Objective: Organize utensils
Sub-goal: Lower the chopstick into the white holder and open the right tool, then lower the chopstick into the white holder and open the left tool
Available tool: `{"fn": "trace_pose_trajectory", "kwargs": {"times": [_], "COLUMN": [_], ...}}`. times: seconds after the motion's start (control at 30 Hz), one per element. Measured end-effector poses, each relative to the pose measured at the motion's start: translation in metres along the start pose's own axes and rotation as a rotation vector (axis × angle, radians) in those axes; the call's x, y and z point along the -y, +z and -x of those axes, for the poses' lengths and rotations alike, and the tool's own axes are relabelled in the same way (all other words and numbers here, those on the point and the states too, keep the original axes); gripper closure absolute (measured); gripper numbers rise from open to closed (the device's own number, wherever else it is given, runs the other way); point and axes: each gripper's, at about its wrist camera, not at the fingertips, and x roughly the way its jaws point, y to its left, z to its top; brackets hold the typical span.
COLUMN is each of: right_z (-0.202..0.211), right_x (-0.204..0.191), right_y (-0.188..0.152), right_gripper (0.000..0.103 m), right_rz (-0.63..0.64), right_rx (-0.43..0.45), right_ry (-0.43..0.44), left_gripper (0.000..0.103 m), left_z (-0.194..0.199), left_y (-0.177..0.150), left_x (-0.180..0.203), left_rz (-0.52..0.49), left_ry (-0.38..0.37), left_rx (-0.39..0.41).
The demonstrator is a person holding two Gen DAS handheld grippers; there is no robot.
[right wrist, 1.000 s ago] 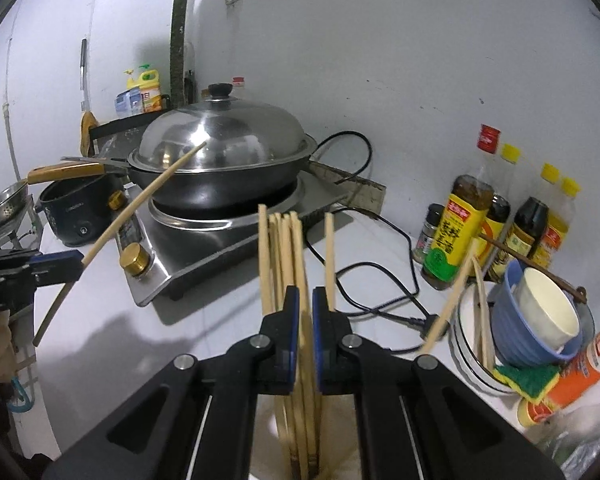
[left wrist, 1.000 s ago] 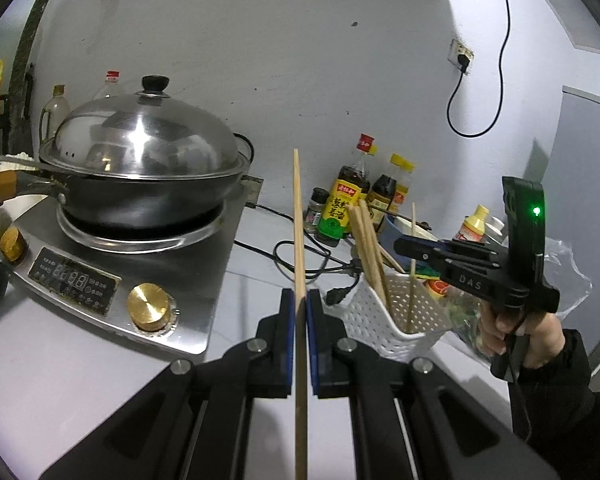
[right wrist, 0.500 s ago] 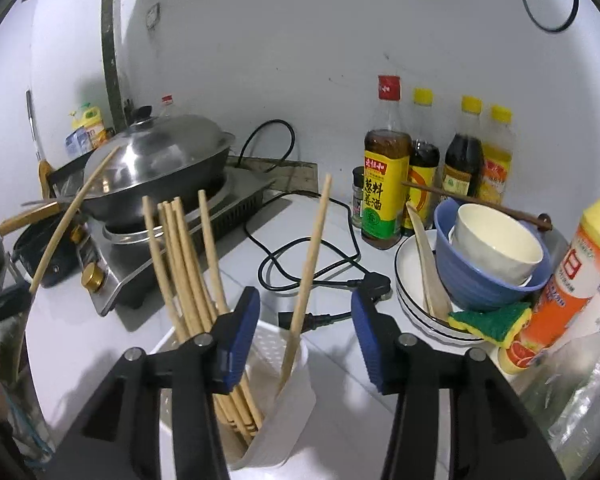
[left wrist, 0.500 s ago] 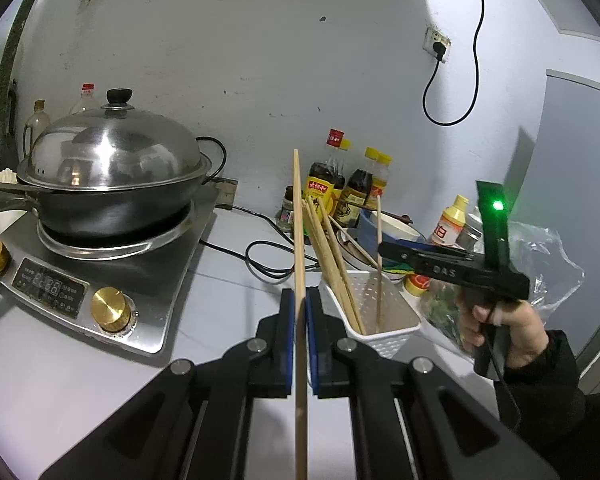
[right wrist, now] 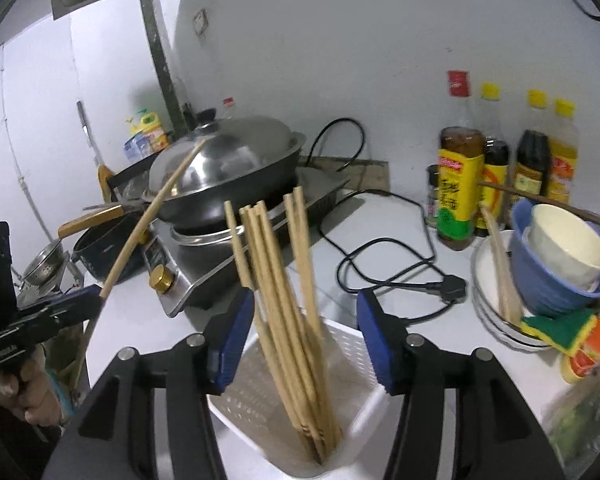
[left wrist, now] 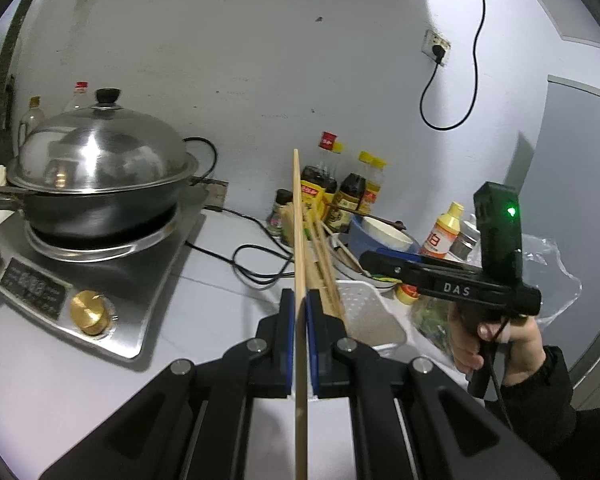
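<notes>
Since the earlier frame, right claw (right wrist: 306, 316) has let go its chopstick; jaws opening, straddling the chopsticks (right wrist: 284, 280) in the white holder (right wrist: 352, 344) on the worktop (left wrist: 80, 360). Left claw (left wrist: 299, 308) clamps one chopstick (left wrist: 299, 220) upright.

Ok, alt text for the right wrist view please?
The right tool, jaws opening, hangs over a white slotted holder full of wooden chopsticks, gripping none. At left the left tool clamps one chopstick; a lidded wok sits behind.
</notes>
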Motion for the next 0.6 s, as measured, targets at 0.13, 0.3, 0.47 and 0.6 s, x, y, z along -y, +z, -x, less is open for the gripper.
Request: {"fn": "trace_pose_trajectory", "kwargs": {"times": [0.13, 0.3, 0.47, 0.6], "right_z": [0.021, 0.038, 0.05, 0.056], "right_x": [0.011, 0.023, 0.03, 0.037], "right_y": [-0.005, -0.014, -0.019, -0.022], "right_gripper": [0.051, 0.051, 0.051, 0.05], "right_rz": [0.0, -0.003, -0.001, 0.002], "right_rx": [0.022, 0.032, 0.046, 0.051], "right_ry": [-0.075, -0.098, -0.098, -0.09], "left_gripper": [0.098, 0.098, 0.098, 0.098], "left_z": [-0.012, -0.035, -0.063, -0.085], "left_y": [0.007, 0.015, 0.02, 0.021], "left_x": [0.017, 0.024, 0.023, 0.026], "left_rz": [-0.001, 0.08, 0.183, 0.253], "left_ry": [-0.016, -0.039, -0.043, -0.027], "left_rx": [0.013, 0.023, 0.02, 0.024]}}
